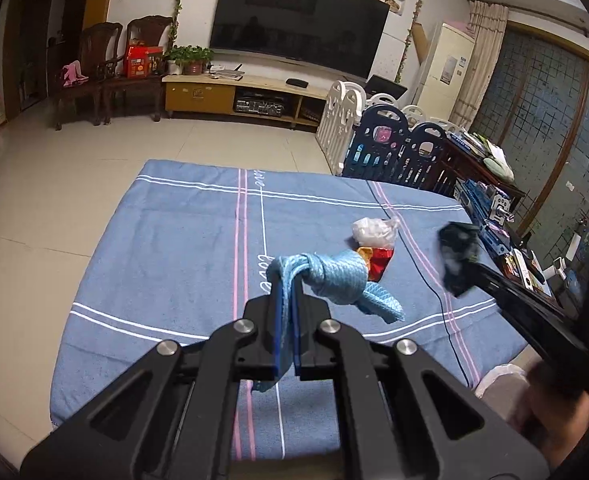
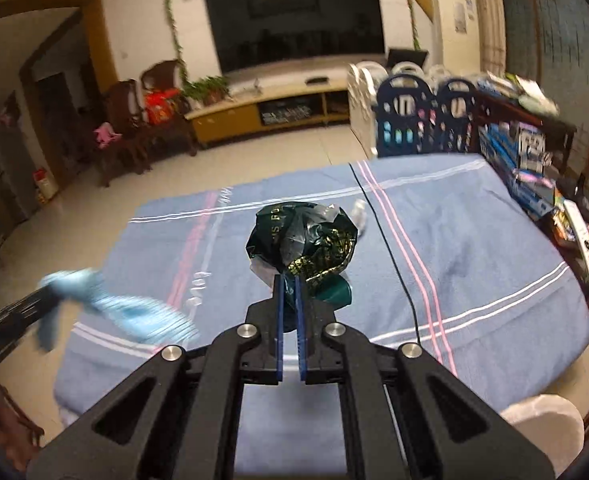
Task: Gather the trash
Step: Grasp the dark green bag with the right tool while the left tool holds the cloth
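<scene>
My left gripper [image 1: 287, 282] is shut on a knotted light-blue cloth [image 1: 334, 280], held above the blue striped tablecloth [image 1: 174, 240]. Just beyond the cloth lie a clear crumpled plastic bag [image 1: 374, 231] and a red-and-yellow wrapper [image 1: 379, 261]. My right gripper [image 2: 289, 280] is shut on a crumpled dark green wrapper with gold print [image 2: 302, 240], lifted over the tablecloth [image 2: 474, 240]. In the left wrist view the right gripper [image 1: 468, 266] comes in from the right with the dark wrapper [image 1: 458, 256]. The blue cloth [image 2: 126, 312] shows blurred at the left of the right wrist view.
A thin black cable [image 1: 418, 268] runs across the tablecloth. A white bag-lined bin [image 2: 542, 428] sits by the near right edge. A cluttered shelf of boxes [image 2: 534, 168] lines the right side, with a play fence [image 1: 386, 144] beyond. Tiled floor [image 1: 74, 184] lies to the left.
</scene>
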Tool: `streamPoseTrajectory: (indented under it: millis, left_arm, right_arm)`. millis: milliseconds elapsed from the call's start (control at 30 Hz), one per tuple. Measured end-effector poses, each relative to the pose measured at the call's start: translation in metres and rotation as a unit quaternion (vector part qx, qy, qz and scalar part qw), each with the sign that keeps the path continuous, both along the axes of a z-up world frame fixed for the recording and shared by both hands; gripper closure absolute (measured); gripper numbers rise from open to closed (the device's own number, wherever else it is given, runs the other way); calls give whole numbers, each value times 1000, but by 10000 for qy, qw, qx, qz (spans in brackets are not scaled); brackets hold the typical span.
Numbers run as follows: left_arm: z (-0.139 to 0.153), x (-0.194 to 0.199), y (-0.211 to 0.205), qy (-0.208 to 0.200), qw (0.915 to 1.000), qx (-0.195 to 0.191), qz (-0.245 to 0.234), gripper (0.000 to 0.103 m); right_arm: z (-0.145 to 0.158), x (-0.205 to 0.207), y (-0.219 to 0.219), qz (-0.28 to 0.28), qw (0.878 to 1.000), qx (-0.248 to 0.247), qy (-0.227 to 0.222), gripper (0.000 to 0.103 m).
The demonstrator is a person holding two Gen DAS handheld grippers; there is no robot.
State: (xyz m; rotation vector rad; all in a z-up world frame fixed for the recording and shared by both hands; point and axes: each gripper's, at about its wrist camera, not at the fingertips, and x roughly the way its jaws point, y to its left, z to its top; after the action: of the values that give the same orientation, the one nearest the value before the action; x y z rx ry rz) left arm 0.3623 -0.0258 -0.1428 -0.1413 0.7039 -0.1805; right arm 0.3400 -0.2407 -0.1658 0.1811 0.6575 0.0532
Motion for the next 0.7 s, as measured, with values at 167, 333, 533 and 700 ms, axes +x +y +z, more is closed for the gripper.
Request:
streamPoseTrajectory:
  millis: [167, 333, 533, 700]
  left_arm:
    - [-4, 4, 2, 74, 9999, 74, 62, 98]
    - [-5, 5, 4, 85, 9998, 157, 61, 98]
    - [-5, 6, 9, 95, 9998, 153, 109, 98]
    - [-7, 5, 6, 133, 9997, 188, 46, 98]
  right_arm:
    - [1, -25, 20, 266, 9996, -75, 35, 97]
    - [-7, -17, 29, 325, 9988, -346, 71, 97]
    - [-9, -16, 28, 299, 9991, -302, 84, 97]
    - [-9, -17, 30, 309, 9990, -314, 96, 97]
